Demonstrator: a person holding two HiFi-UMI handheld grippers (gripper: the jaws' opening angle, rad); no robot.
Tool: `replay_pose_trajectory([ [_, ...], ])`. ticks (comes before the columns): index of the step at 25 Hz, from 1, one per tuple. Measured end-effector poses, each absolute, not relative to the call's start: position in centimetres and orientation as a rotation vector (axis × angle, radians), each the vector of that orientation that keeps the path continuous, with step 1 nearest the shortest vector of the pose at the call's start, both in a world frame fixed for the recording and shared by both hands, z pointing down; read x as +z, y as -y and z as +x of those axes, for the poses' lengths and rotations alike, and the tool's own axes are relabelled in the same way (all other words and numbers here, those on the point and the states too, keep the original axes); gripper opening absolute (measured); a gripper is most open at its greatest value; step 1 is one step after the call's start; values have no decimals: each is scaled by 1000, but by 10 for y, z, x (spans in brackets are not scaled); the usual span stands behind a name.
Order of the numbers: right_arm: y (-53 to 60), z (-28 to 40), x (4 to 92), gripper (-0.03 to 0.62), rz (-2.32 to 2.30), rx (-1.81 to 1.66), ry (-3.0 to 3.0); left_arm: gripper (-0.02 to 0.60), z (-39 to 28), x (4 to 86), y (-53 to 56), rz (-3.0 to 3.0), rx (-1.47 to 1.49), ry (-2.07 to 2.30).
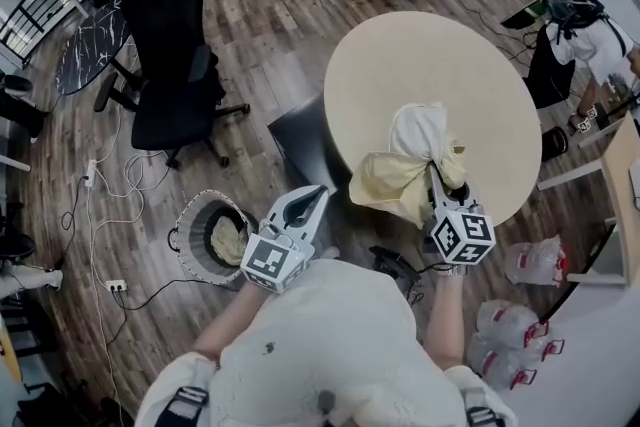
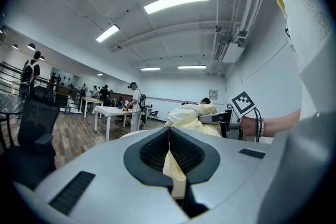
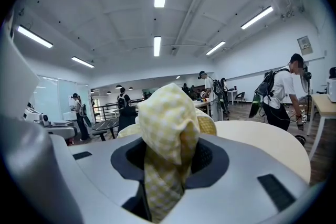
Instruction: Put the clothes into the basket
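Note:
A bundle of pale yellow and white clothes [image 1: 400, 180] hangs over the near edge of the round beige table [image 1: 430, 65]. My right gripper [image 1: 432, 171] is shut on it. In the right gripper view a yellow checked cloth [image 3: 165, 113] fills the jaws of that gripper [image 3: 167, 140]. My left gripper [image 1: 318, 192] is to the left of the bundle, apart from it, with its tips together [image 2: 169, 131]. From there the bundle [image 2: 191, 115] shows ahead. The basket [image 1: 190, 215] stands on the floor at the lower left, with a yellowish cloth [image 1: 228, 240] inside.
A black office chair [image 1: 170, 65] stands beyond the basket. A dark box [image 1: 300, 140] sits beside the table. Cables [image 1: 120, 175] run over the wooden floor at the left. Filled plastic bags [image 1: 520, 335] lie at the lower right. People stand at the far side of the room.

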State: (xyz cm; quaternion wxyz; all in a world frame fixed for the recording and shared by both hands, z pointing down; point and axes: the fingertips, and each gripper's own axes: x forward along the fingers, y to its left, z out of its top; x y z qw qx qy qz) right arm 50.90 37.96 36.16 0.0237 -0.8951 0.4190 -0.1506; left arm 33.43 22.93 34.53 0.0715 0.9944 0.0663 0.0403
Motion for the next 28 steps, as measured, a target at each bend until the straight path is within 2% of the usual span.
replay_pose_trajectory([
  [18,-315,486,354,152,-2682,-477,-1466,20,299,336,-188,3012,117,-49],
  [28,-250,456,348,152,-2625,-464,-1627,21,254,336,-140,3000,104,139],
])
